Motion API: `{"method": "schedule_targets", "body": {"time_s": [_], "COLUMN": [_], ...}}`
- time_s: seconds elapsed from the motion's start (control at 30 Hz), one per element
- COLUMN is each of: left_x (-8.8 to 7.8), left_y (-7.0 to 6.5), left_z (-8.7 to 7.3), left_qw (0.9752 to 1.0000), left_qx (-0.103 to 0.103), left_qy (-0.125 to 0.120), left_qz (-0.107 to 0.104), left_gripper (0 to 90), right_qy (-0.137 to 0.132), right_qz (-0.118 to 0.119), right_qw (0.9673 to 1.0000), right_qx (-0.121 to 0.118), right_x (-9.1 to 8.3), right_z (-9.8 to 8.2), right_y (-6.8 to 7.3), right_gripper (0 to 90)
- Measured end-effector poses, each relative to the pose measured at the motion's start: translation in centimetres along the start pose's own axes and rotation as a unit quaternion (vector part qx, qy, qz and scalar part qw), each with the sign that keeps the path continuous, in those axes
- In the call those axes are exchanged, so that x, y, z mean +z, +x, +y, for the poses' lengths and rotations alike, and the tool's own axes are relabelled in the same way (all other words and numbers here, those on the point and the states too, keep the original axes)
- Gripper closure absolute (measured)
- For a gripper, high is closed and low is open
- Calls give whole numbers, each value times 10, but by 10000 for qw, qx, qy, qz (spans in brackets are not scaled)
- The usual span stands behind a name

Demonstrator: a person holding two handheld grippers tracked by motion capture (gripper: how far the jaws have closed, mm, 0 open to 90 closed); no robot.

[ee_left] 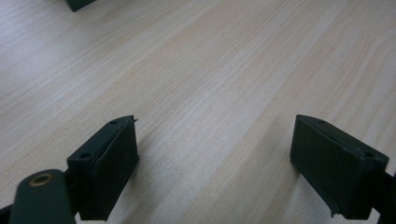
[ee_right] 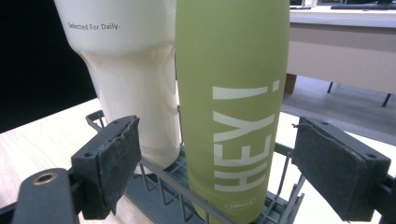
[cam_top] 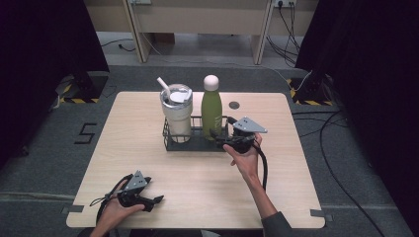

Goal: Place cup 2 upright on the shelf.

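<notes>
Lining up on the green bottle (ee_right: 232,116): right hand-held gripper (cam_top: 224,140) sits at the wire rack's (cam_top: 170,143) 3 o'clock end, jaws spread wide with the bottle between them in the right gripper view, pads not touching it. Looks like a pre-grasp, low on the body, judging from the framing.

Bottle stands upright in the rack's right half, white tumbler (cam_top: 176,112) with straw in the left half, just beside it, possibly touching. That's the tight side: the far pad has little room between the two vessels. Rack rim also fences the bottle base, so my guess is it has to go up before sideways.

Rack sits past counter (cam_top: 207,187) centre toward 12 o'clock. Open room at 3, 6 and 9 o'clock of it.

Left hand-held gripper (cam_top: 143,200) is parked near the 7 o'clock corner, close to the edge, jaws apart over bare wood, holding nothing. Well clear of the rack.
</notes>
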State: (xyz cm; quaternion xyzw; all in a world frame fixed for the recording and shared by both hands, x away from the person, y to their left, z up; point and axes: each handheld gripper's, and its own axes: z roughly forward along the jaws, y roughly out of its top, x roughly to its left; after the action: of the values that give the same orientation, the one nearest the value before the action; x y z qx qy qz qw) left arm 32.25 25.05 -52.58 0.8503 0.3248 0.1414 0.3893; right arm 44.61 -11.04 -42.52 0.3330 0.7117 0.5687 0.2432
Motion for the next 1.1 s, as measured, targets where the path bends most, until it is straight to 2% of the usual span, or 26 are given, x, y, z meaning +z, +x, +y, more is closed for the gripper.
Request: {"method": "schedule_targets", "body": {"time_s": [0.3, 0.5, 0.6, 0.73, 1.1], "left_x": [0, 0, 0, 0, 0], "left_y": [0, 0, 0, 0, 0], "left_z": [0, 0, 0, 0, 0], "left_qw": [10000, 10000, 10000, 10000, 10000], "left_qx": [-2, -2, 1, 0, 12], "left_qy": [1, 1, 3, 1, -2], "left_qz": [0, 3, 1, 3, 2], "left_gripper": [143, 143, 143, 143, 144], "right_qy": [-42, -77, -101, -148, -59], "right_qz": [-62, -81, -109, -72, -2], "right_qw": [10000, 9999, 9999, 9997, 9998], "right_qx": [-45, 81, 66, 201, 200], "right_x": [-11, -17, -20, -26, -30], "right_z": [-3, -9, -10, -14, -22], "right_y": [4, 4, 4, 6, 9], "right_gripper": [154, 155, 155, 155, 155]}}
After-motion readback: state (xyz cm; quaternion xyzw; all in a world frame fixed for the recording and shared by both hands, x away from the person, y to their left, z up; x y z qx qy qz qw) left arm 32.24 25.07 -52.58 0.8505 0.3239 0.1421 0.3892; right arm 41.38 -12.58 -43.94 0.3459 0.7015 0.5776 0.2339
